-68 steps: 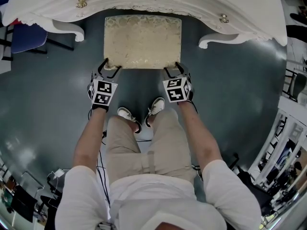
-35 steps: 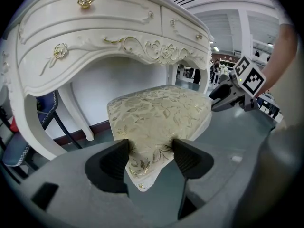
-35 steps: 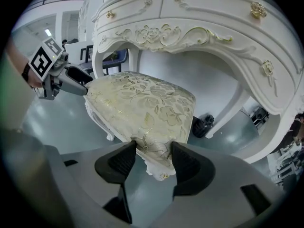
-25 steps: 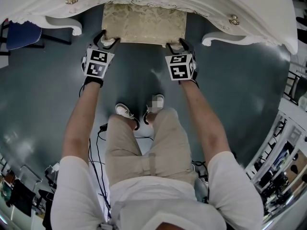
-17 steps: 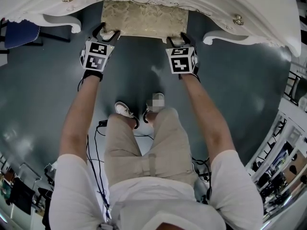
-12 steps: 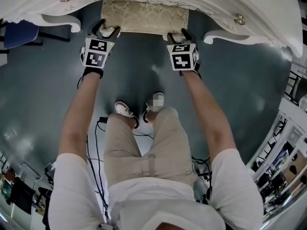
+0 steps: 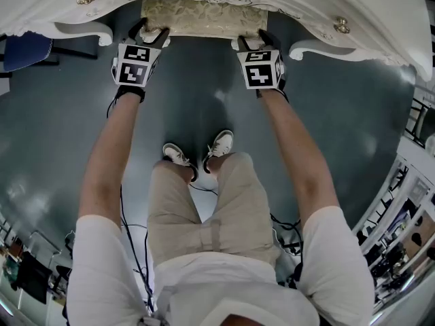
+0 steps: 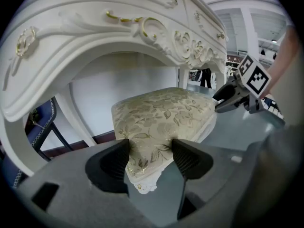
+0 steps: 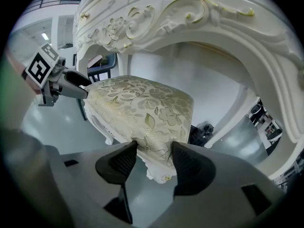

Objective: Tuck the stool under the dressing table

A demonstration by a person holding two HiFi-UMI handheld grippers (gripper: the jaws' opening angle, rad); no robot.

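Since the earlier frame, the stool (image 7: pixel 202 17) has slid mostly under the dressing table (image 7: pixel 367 12). Your left gripper (image 7: pixel 151 34) jaws pinch its near-left corner and your right gripper (image 7: pixel 250 41) jaws its near-right. Push evenly, keeping it square between that table's legs.

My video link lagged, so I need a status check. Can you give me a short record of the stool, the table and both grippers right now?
stool: floral cushion top, mostly under the dressing table
visible part: only the near strip of the cushion shows in the head view
left gripper: shut on the stool's near left corner
right gripper: shut on the stool's near right corner
task state: nearly tucked, near edge not yet under the table front
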